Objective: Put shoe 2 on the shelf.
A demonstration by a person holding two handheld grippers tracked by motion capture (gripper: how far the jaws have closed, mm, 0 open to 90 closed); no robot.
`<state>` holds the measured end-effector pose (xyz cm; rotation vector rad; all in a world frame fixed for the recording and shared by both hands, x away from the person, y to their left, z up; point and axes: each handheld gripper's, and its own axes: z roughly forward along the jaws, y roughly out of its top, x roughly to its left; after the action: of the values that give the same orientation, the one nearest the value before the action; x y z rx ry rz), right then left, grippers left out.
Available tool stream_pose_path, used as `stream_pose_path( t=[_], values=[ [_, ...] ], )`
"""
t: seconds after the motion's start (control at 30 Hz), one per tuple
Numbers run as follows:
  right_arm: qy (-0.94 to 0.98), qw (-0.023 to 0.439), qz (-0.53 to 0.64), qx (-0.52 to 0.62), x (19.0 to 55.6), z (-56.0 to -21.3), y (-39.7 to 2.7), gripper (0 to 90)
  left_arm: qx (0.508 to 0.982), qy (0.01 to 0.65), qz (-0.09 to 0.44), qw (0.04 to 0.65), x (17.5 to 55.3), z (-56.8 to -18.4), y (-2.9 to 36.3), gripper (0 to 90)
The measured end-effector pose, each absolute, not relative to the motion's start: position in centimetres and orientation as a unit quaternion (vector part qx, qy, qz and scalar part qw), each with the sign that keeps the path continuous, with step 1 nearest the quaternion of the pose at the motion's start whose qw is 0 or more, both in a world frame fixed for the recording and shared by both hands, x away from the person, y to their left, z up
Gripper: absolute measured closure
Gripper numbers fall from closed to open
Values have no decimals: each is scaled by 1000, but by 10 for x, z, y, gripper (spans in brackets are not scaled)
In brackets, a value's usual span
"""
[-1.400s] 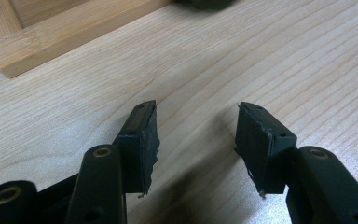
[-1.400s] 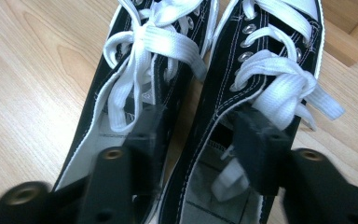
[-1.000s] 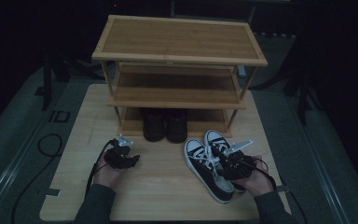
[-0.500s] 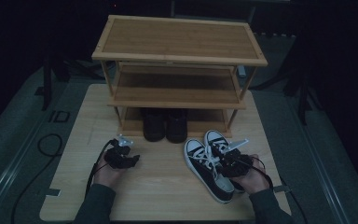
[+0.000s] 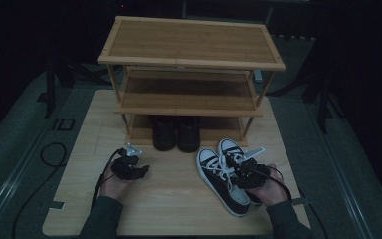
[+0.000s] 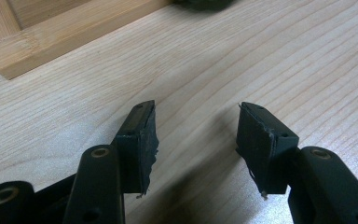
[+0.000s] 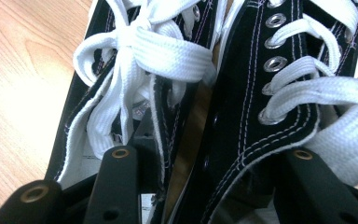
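On the rack's point(image 5: 189, 107) bottom shelf sit 2 dark boots point(image 5: 175, 132); right tool point(image 5: 243, 169) has just been closing, clamping both sneakers' point(image 7: 242, 93) inner walls, left tool point(image 6: 196, 140) gapes.

Dim high view, bright close-ups

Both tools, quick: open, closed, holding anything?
Left tool: open, empty, above the table.
Right tool: just been closing, one jaw inside each sneaker, pinching both inner walls together.

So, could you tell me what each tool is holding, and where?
The right tool pinches both sneakers together by their inner collars; the left tool is open and holds nothing.
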<state>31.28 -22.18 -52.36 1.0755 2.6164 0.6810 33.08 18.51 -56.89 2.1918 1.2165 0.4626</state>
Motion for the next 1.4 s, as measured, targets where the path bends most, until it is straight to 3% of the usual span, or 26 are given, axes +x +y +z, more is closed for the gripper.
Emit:
stream_pose_path(
  t=[0.17,0.37,0.8,1.17,1.4],
  values=[
    [893,118,227,371,314,-523,-221,530,822,457,174,292,331,-569,185,479],
    [895,115,222,369,316,-524,-220,544,822,457,174,292,331,-569,184,476],
    [901,112,218,359,317,-524,-221,746,822,457,174,292,330,-569,185,475],
    [909,105,216,339,323,-523,-226,829,822,456,174,293,330,-569,185,475],
    [912,104,216,333,324,-522,-226,777,821,458,175,293,330,-569,184,475]
  ],
)
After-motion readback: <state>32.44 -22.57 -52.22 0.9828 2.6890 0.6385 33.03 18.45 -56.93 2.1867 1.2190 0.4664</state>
